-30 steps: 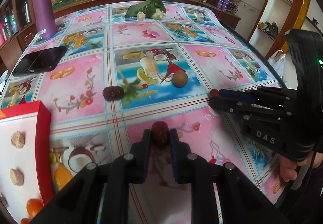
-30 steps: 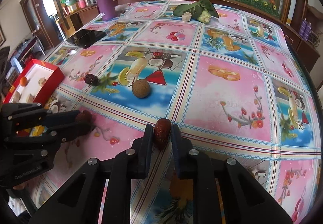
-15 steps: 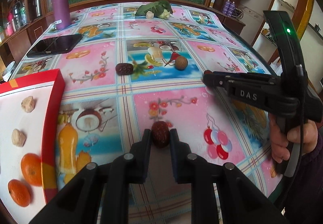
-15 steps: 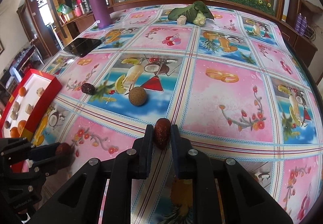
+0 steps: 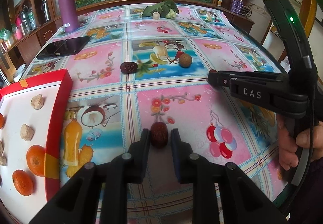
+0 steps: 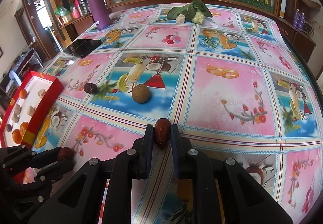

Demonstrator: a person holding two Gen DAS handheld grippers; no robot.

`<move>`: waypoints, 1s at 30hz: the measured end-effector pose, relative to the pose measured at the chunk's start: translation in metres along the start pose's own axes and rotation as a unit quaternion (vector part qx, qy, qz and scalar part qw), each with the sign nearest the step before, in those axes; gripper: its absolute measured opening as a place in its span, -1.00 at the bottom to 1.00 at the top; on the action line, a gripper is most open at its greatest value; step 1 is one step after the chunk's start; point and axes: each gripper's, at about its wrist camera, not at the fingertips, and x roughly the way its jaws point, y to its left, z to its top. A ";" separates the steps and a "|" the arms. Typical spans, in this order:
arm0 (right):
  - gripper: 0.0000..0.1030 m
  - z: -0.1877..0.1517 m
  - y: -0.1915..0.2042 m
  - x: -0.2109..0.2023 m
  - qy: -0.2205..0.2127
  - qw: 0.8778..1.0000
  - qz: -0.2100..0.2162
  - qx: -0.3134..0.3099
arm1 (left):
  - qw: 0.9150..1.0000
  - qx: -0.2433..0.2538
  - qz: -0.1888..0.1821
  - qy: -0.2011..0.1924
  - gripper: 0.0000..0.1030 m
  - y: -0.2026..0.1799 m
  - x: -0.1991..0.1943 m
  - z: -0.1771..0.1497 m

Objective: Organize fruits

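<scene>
A dark red date [image 5: 158, 136] lies on the fruit-print tablecloth between the fingers of my left gripper [image 5: 159, 137]. Its jaws are opening, and a thin gap shows beside the right pad. The right wrist view shows that same gripper [image 6: 60, 155] low at the left with its date [image 6: 65, 153]. My right gripper [image 6: 161, 133] is shut on another red date [image 6: 160, 135], held just above the cloth. A red box [image 5: 64, 90] with a white floor stands at the left, holding oranges [image 5: 36, 160] and pale chunks. A third date [image 5: 128, 67] and a round brown fruit [image 5: 185, 60] lie mid-table.
A black phone [image 5: 63, 47] and a purple flask [image 5: 67, 5] stand at the far left, and a green leaf bundle [image 5: 161, 9] lies at the back. A person's hand [image 5: 292, 143] holds the right gripper's handle. The table's edge curves along the right.
My left gripper has shifted toward the red box, which now fills more of its view, and its jaws have parted slightly from the date. The right gripper has kept still with its date.
</scene>
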 end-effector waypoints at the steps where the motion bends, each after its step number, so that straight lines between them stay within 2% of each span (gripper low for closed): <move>1: -0.68 0.000 0.000 0.000 0.000 1.000 0.000 0.000 | 1.000 -0.001 -0.003 0.001 -0.37 -0.001 0.000 0.000; 6: -0.68 0.000 0.000 0.000 0.000 1.000 0.000 0.000 | 1.000 0.016 0.011 -0.007 -0.38 -0.007 0.000 -0.002; 8: -0.68 0.000 0.000 0.000 0.001 1.000 0.001 0.000 | 1.000 0.012 0.021 -0.008 -0.60 -0.004 0.000 -0.002; 9: -0.68 0.000 0.000 0.000 0.001 1.000 0.001 0.001 | 1.000 0.006 0.016 -0.008 -0.61 -0.001 0.000 -0.001; 11: -0.68 -0.001 0.001 0.000 0.001 1.000 0.002 0.001 | 1.000 -0.008 0.008 -0.010 -0.61 0.004 0.000 -0.001; 24: -0.68 -0.003 0.004 0.001 -0.007 1.000 0.003 -0.003 | 0.998 0.001 0.049 -0.034 -0.61 0.005 -0.013 -0.007; 30: -0.68 -0.004 0.005 0.001 -0.012 1.000 -0.004 -0.005 | 0.998 -0.006 0.053 -0.044 -0.61 0.013 -0.019 -0.009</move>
